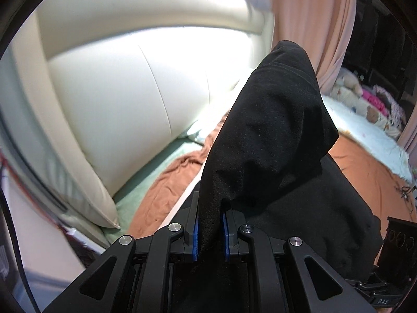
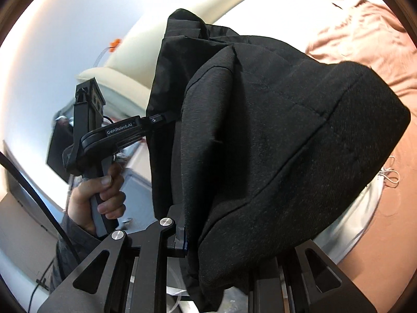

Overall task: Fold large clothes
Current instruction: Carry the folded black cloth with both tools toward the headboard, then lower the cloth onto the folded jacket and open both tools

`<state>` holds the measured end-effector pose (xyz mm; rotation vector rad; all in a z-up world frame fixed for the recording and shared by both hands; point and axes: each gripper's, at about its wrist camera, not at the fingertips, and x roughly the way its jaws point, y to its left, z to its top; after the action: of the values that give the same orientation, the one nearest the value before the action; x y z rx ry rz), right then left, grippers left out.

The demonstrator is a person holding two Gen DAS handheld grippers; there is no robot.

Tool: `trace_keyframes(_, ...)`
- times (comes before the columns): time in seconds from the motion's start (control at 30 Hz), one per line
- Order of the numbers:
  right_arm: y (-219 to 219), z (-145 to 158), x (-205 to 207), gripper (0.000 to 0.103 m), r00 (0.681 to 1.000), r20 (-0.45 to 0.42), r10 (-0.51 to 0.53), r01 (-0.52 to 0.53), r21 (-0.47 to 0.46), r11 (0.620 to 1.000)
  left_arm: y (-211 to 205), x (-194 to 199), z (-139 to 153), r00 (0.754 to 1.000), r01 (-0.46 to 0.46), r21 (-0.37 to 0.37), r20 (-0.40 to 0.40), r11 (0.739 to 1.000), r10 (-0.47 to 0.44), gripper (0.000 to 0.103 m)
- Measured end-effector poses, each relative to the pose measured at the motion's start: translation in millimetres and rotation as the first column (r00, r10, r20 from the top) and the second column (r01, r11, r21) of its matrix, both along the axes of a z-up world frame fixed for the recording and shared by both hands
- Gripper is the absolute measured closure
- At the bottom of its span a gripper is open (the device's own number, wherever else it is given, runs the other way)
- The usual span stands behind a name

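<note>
Garment: a large black garment (image 1: 273,130) of thick woven cloth, with stitched seams, hangs in the middle of both views, lifted above the bed; which kind of garment it is I cannot tell.
Left gripper (image 1: 210,230): closed on a fold of the black cloth, which passes between its blue pads (image 1: 195,234) at the lower centre of the left wrist view.
Right gripper (image 2: 198,237): only one finger shows, at the lower centre of the right wrist view; the cloth covers the rest, and the jaws seem nearly closed on it.
Reason of the hold: I judge that two separate grips keep the garment off the orange sheet (image 1: 166,190), so it can be spread or laid flat for a fold.
Person's hand (image 2: 101,198): around the handle of the left gripper, left side of the right wrist view.
Background: cream headboard (image 1: 109,99), upper left of the left wrist view.
Writing: "GenRobot.AI" (image 2: 120,130) in white on the left gripper's body; "DAS" (image 1: 383,301), small, at the lower right.
</note>
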<state>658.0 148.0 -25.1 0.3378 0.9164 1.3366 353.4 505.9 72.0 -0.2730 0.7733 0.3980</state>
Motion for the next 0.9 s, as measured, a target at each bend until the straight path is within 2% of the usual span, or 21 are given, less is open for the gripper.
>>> trace_keyframes(0.3, -36.1, -44.2, 71.6, 0.087, 0.998, -0.06, -0.022, 0.02, -0.036, 0.999, 10.7, 73.5, -51.5, 0.994, 0.019, -0.014, -0.107, 1.0, -0.02, 0.09)
trace_keyframes(0.37, -48.0, -55.1, 83.6, 0.086, 0.997, -0.068, -0.047, 0.042, -0.068, 0.997, 15.1, 87.5, -67.5, 0.99, 0.016, -0.029, -0.14, 0.999, -0.019, 0.088)
trace_keyframes(0.4, -54.7, -63.4, 90.1, 0.083, 0.995, -0.078, -0.058, 0.051, -0.089, 0.995, 17.3, 95.9, -78.0, 0.985, 0.02, -0.035, -0.17, 0.999, -0.026, 0.085)
trace_keyframes(0.43, -59.3, -73.5, 98.4, 0.081, 0.992, -0.1, -0.078, 0.065, -0.124, 0.99, 18.2, 100.1, -82.9, 0.982, 0.012, -0.018, -0.191, 1.0, -0.015, 0.075)
trace_keyframes(0.47, -62.5, -82.9, 104.1, 0.08, 0.988, -0.119, -0.095, 0.076, -0.161, 0.984, 21.1, 101.4, -87.4, 0.979, -0.015, 0.008, -0.205, 1.0, 0.017, 0.069)
trace_keyframes(0.5, -66.7, -92.9, 111.3, 0.078, 0.984, -0.139, -0.111, 0.083, -0.195, 0.977, 27.8, 99.5, -91.9, 0.974, -0.063, 0.023, -0.215, 0.998, 0.067, 0.068)
trace_keyframes(0.53, -73.5, -102.3, 118.6, 0.077, 0.979, -0.161, -0.122, 0.087, -0.208, 0.974, 32.8, 96.1, -93.1, 0.973, -0.089, 0.007, -0.212, 0.996, 0.088, 0.065)
trace_keyframes(0.6, -80.9, -110.4, 123.0, 0.074, 0.974, -0.192, -0.116, 0.077, -0.198, 0.977, 40.7, 83.0, -95.5, 0.976, -0.108, -0.039, -0.196, 0.993, 0.098, 0.064)
trace_keyframes(0.73, -110.4, -111.8, 133.3, 0.064, 0.978, -0.18, -0.106, 0.065, -0.22, 0.973, 36.7, 50.0, -99.3, 0.972, -0.124, -0.033, -0.206, 0.992, 0.114, 0.064)
trace_keyframes(0.8, -107.6, -110.0, 125.6, 0.059, 0.978, -0.175, -0.111, 0.069, -0.229, 0.971, 30.7, 30.9, -104.6, 0.972, -0.124, -0.048, -0.206, 0.991, 0.112, 0.056)
trace_keyframes(0.83, -105.7, -108.0, 124.0, 0.056, 0.979, -0.163, -0.12, 0.079, -0.238, 0.968, 27.2, 20.3, -107.7, 0.972, -0.127, -0.052, -0.205, 0.991, 0.113, 0.047)
trace_keyframes(0.9, -112.3, -104.6, 125.7, 0.051, 0.981, -0.141, -0.135, 0.097, -0.249, 0.964, 16.3, 5.1, -112.0, 0.976, -0.112, -0.018, -0.192, 0.994, 0.106, 0.037)
